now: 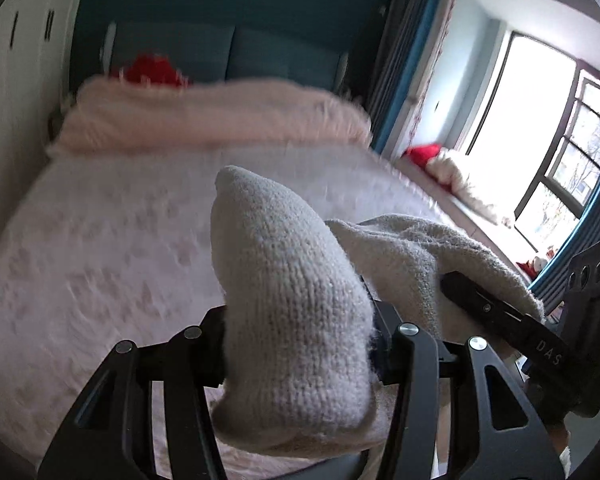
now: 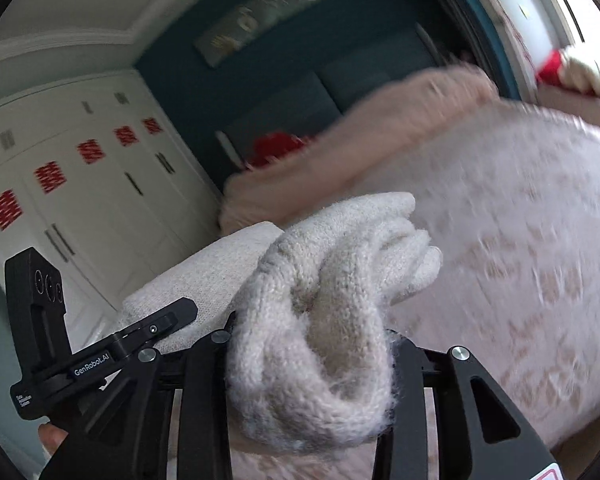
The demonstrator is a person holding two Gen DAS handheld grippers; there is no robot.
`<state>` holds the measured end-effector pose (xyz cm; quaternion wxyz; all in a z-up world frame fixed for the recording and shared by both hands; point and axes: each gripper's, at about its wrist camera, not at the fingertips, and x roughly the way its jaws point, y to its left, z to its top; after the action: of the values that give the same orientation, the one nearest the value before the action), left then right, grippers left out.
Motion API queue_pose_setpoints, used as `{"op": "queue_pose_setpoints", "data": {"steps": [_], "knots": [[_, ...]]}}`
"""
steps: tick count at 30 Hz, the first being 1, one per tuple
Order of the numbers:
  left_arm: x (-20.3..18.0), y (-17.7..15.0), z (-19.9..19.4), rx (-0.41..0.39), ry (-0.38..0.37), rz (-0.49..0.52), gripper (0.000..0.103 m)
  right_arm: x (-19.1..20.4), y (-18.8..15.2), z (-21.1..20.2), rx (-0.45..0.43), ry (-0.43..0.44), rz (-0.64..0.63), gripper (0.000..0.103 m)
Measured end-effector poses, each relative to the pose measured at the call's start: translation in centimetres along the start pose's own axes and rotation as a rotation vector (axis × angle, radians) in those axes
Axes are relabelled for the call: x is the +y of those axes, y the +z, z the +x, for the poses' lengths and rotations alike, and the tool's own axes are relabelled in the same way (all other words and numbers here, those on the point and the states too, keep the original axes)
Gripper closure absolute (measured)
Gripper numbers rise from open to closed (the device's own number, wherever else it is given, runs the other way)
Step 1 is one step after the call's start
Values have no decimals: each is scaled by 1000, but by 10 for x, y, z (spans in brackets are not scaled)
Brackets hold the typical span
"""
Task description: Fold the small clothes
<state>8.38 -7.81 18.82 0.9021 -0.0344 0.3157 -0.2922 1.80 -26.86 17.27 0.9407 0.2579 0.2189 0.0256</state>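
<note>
A small cream knitted garment (image 1: 292,320) is held up in the air above the bed by both grippers. My left gripper (image 1: 300,360) is shut on one bunched end of it; the knit hides the fingertips. My right gripper (image 2: 308,364) is shut on the other bunched end (image 2: 324,320), fingertips also hidden. In the left wrist view the right gripper (image 1: 512,328) sits close at the right, with the knit draped over it. In the right wrist view the left gripper (image 2: 112,356) sits close at the left under the knit.
Below lies a bed with a pale pink patterned cover (image 1: 100,248) and a fluffy pink blanket (image 1: 204,116) at its head. Blue headboard (image 1: 228,52) behind. White wardrobe (image 2: 60,208) on one side, window seat and window (image 1: 540,128) on the other.
</note>
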Motion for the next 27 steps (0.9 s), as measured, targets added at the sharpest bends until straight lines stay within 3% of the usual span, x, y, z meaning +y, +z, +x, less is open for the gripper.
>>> {"op": "queue_pose_setpoints", "data": {"steps": [6, 11, 16, 18, 20, 21, 22, 23, 26, 27], "knots": [[14, 35, -71, -153, 6, 35, 54, 63, 25, -18, -115, 101, -106, 70], [47, 66, -113, -275, 27, 74, 53, 117, 41, -14, -193, 172, -192, 70], [97, 66, -116, -379, 12, 112, 48, 144, 36, 33, -200, 218, -233, 69], [135, 55, -90, -344, 24, 80, 45, 137, 21, 68, -156, 218, -215, 65], [172, 38, -55, -270, 36, 21, 41, 111, -7, 121, -68, 185, -157, 53], [192, 24, -35, -222, 49, -11, 31, 98, -26, 144, -15, 144, -134, 44], [212, 5, -14, -170, 81, -57, 21, 83, -44, 166, 49, 88, -116, 43], [237, -24, 14, -97, 123, -115, 18, 59, -75, 194, 159, 7, -79, 43], [287, -98, 61, 101, 217, -245, 18, 0, -147, 220, 343, -87, 56, 43], [298, -114, 64, 119, 213, -291, 18, -16, -165, 217, 370, -91, 110, 43]]}}
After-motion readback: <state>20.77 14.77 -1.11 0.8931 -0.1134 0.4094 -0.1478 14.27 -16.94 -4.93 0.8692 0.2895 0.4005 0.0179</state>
